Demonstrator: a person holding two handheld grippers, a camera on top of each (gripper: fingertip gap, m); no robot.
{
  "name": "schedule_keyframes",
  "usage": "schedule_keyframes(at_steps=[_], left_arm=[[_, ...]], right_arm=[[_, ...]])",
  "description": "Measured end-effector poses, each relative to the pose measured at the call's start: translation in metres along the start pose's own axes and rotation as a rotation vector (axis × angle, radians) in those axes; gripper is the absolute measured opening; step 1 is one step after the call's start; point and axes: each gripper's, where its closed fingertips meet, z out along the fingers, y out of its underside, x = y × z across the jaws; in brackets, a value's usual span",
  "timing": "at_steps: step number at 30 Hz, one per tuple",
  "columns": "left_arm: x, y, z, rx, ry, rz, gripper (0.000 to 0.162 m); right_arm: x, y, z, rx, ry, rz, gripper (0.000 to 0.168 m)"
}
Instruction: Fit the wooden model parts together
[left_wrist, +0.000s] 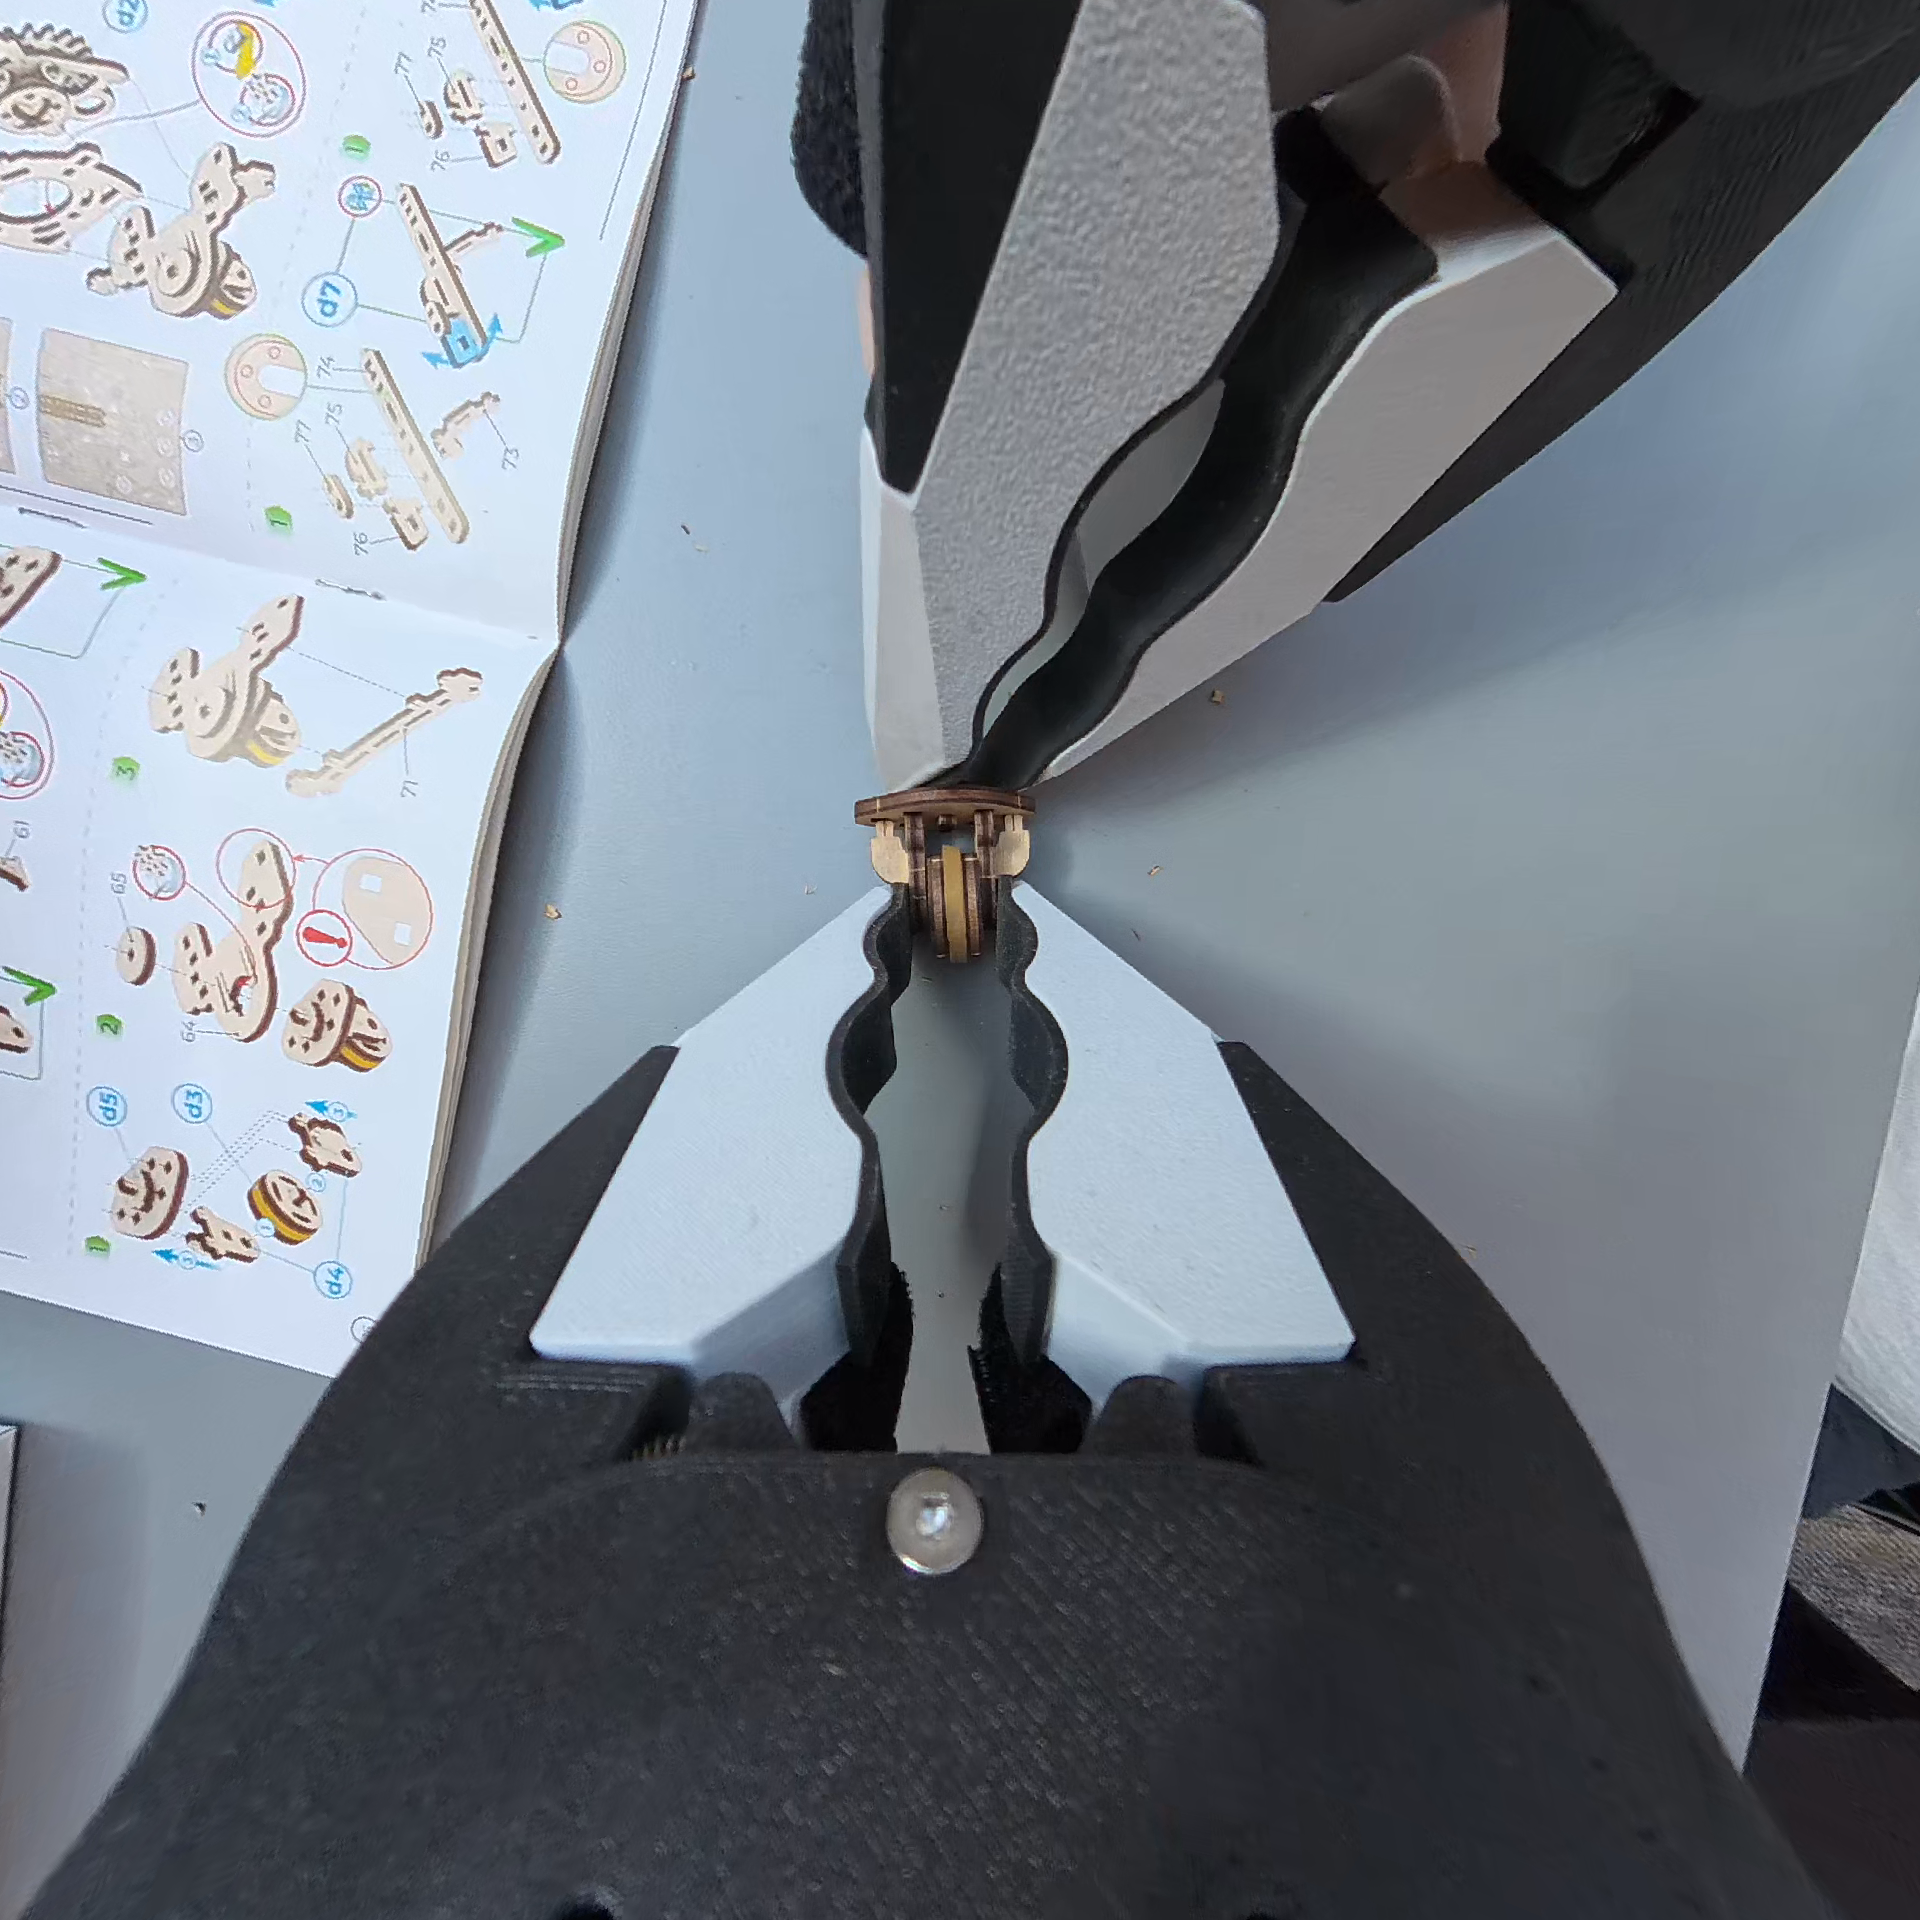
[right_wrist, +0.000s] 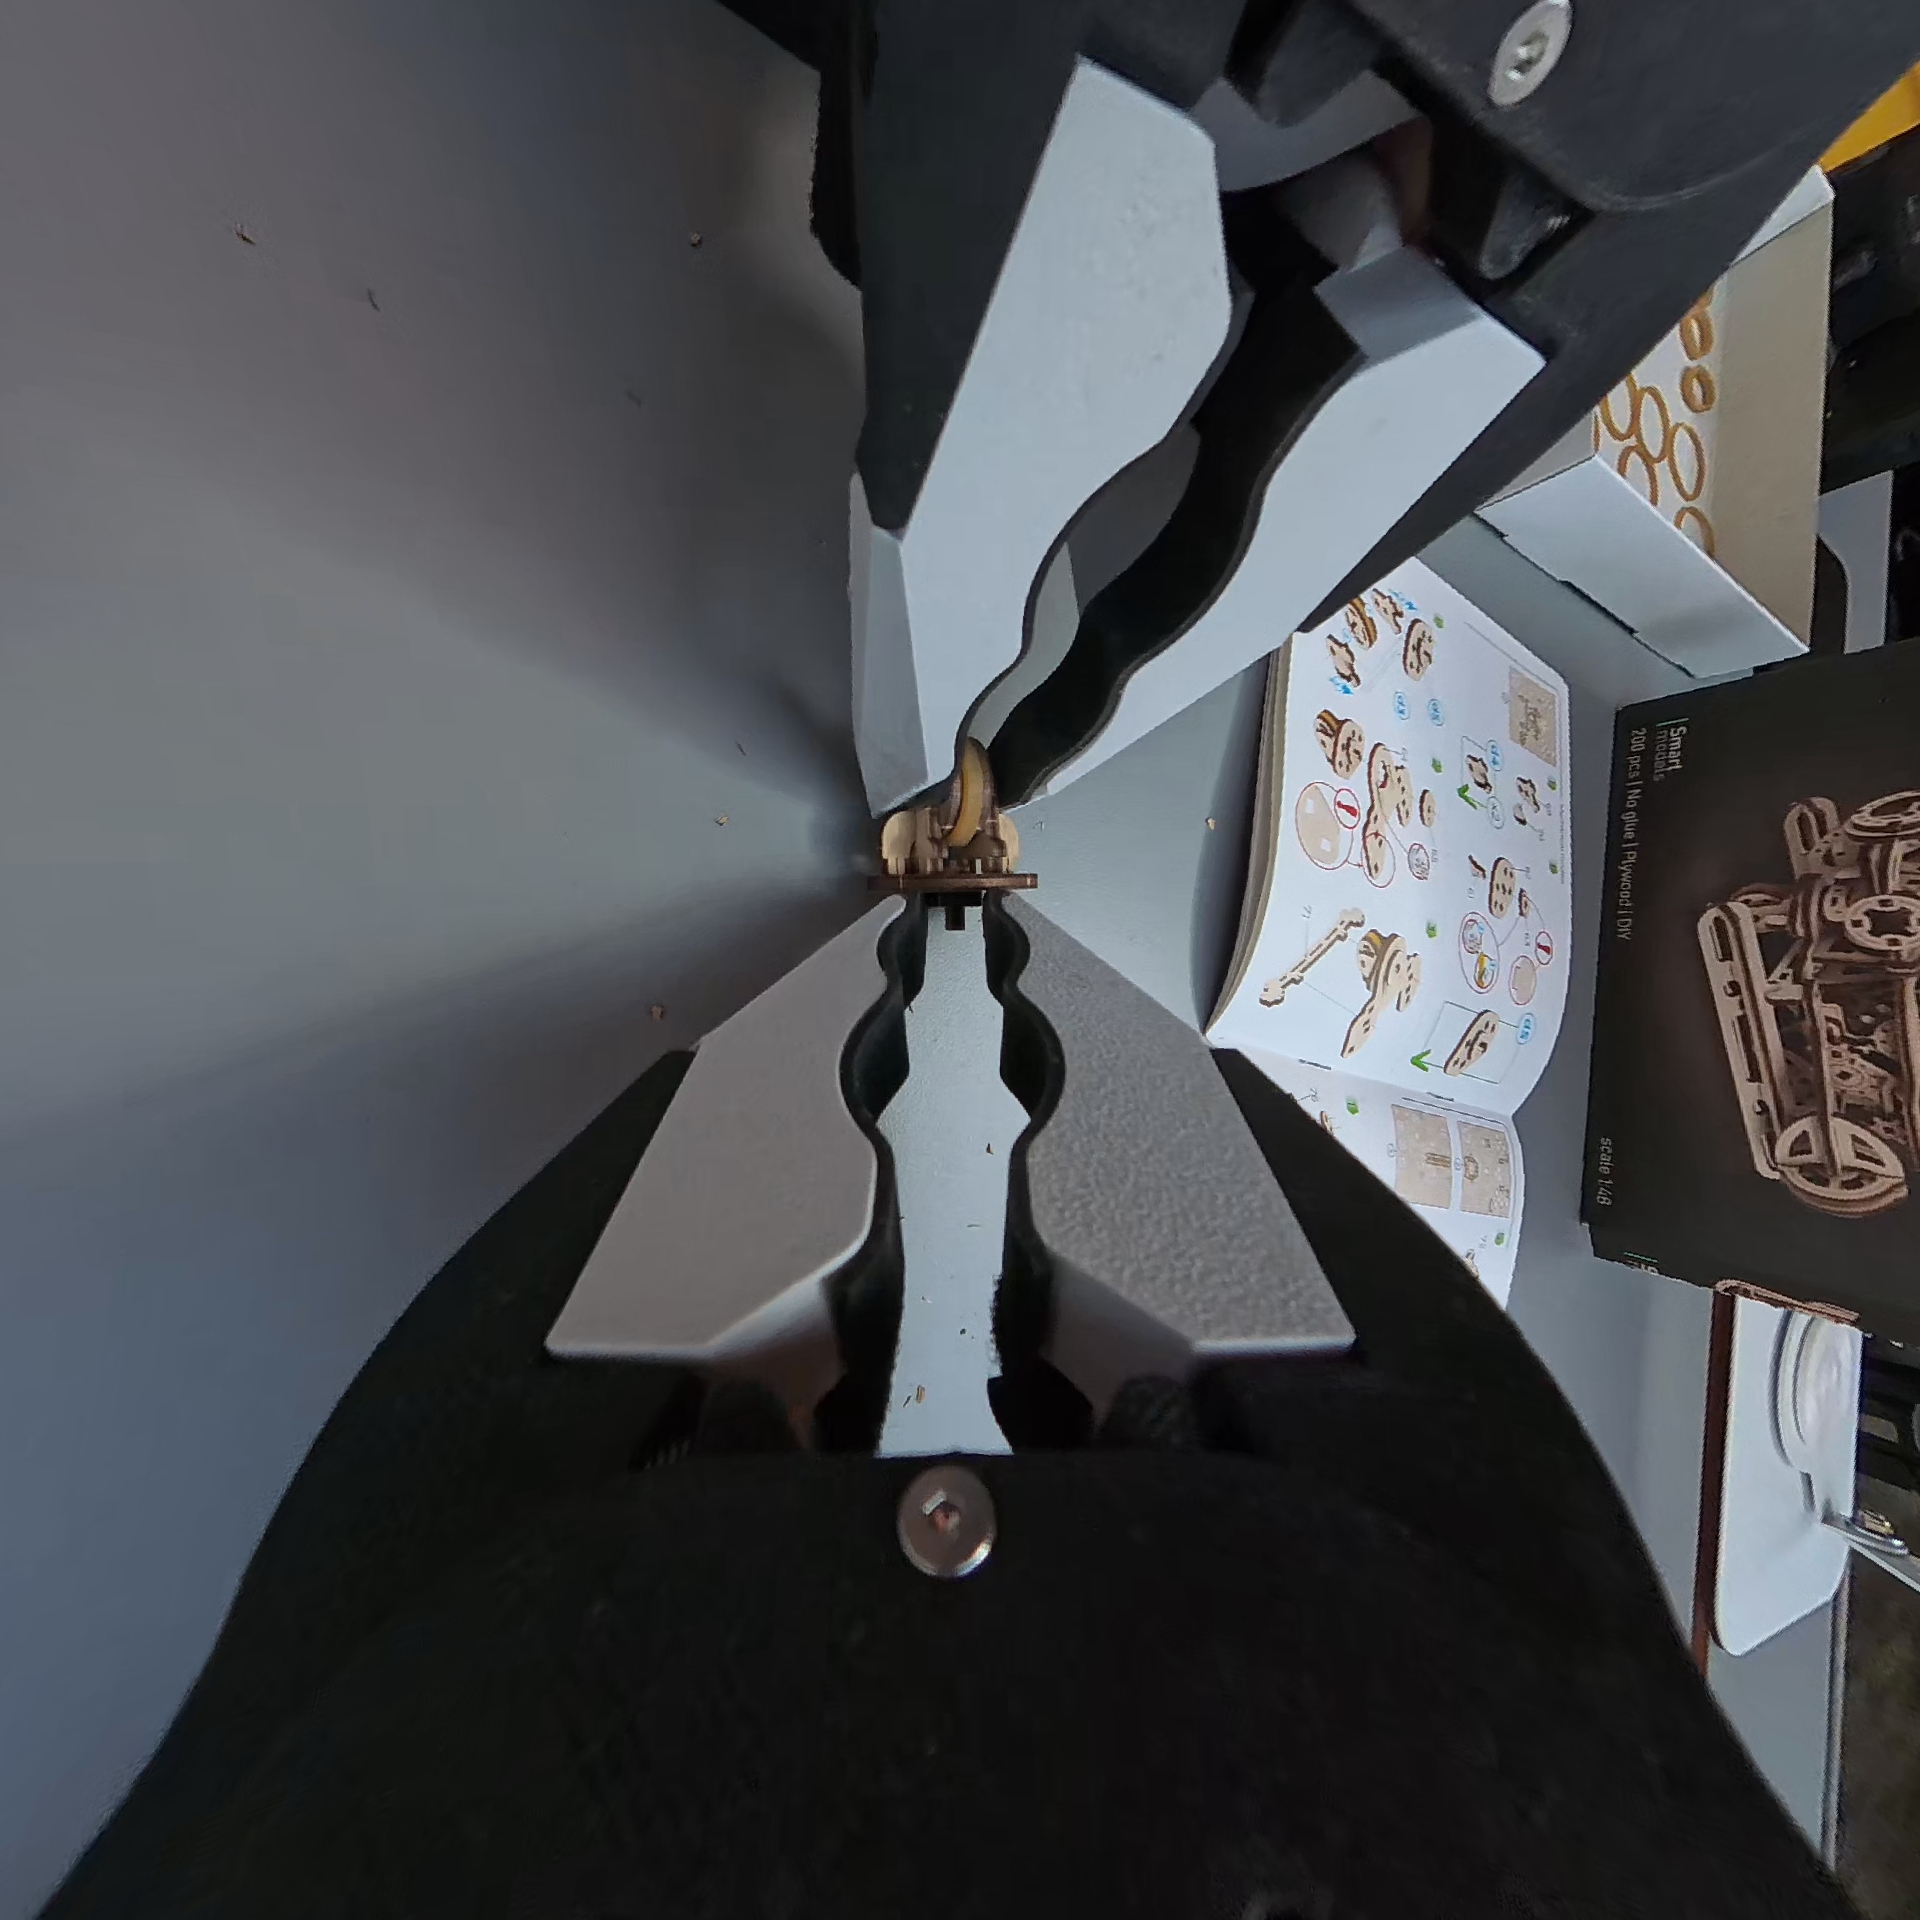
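A small wooden sub-assembly (left_wrist: 951, 883) hangs in the air between the two grippers, above the grey table (left_wrist: 1455, 883). It is a layered wheel with a yellow band (left_wrist: 951, 920) joined to a flat dark-edged plate (left_wrist: 945, 805). My left gripper (left_wrist: 951, 930) is shut on the wheel. My right gripper (left_wrist: 961, 784) comes in from the opposite side, tip to tip. In the right wrist view my right gripper (right_wrist: 948, 914) is shut at the plate (right_wrist: 951, 881), with a small peg between its tips. The left gripper (right_wrist: 971, 795) holds the wheel (right_wrist: 971, 805) beyond it.
An open instruction booklet (left_wrist: 312, 623) lies on the table left of the grippers; it also shows in the right wrist view (right_wrist: 1403, 883). A black model box (right_wrist: 1766, 935), a white box with ring cut-outs (right_wrist: 1662, 468) and a white tray (right_wrist: 1777, 1507) lie beyond it.
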Motion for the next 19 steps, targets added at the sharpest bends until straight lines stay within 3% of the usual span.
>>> schedule_keyframes(at_steps=[9, 19], left_arm=[[0.0001, -0.0011, -0.0007, 0.086, -0.046, 0.062, 0.013], [0.0012, 0.0011, -0.0021, 0.184, -0.047, 0.006, 0.014]], right_arm=[[-0.0006, 0.0001, 0.0, -0.016, -0.009, -0.011, 0.009], [-0.0013, -0.0021, 0.0012, -0.065, -0.002, -0.095, 0.009]])
